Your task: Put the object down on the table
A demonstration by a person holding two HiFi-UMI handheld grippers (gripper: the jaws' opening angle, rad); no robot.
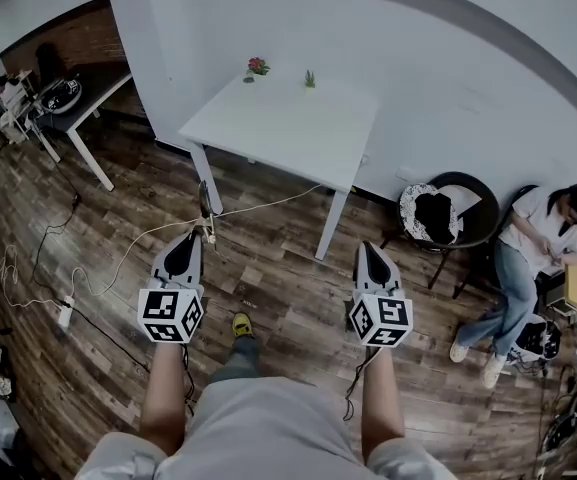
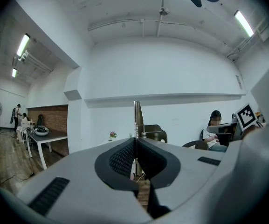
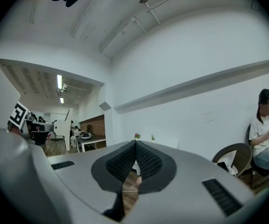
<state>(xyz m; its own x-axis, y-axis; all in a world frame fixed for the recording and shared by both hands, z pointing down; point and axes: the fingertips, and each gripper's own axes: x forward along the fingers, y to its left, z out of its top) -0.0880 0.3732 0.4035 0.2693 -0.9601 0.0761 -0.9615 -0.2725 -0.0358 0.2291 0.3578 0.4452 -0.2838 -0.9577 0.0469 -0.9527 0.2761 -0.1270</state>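
Observation:
My left gripper [image 1: 198, 234] is shut on a thin metal tool [image 1: 205, 206] that sticks out past its tips. In the left gripper view the tool [image 2: 137, 118] stands upright as a narrow blade above the closed pads [image 2: 125, 157]. My right gripper [image 1: 369, 249] is held level beside it, shut with nothing between its jaws; its pads [image 3: 148, 161] meet in the right gripper view. Both hang over the wooden floor, short of the white table [image 1: 298, 133], which stands ahead against the wall.
Two small potted plants [image 1: 258, 66] sit at the table's far edge. A round chair [image 1: 448, 213] with a dark bag and a seated person [image 1: 533, 253] are at the right. Cables [image 1: 118, 268] trail over the floor; a dark table [image 1: 73, 103] stands at the left.

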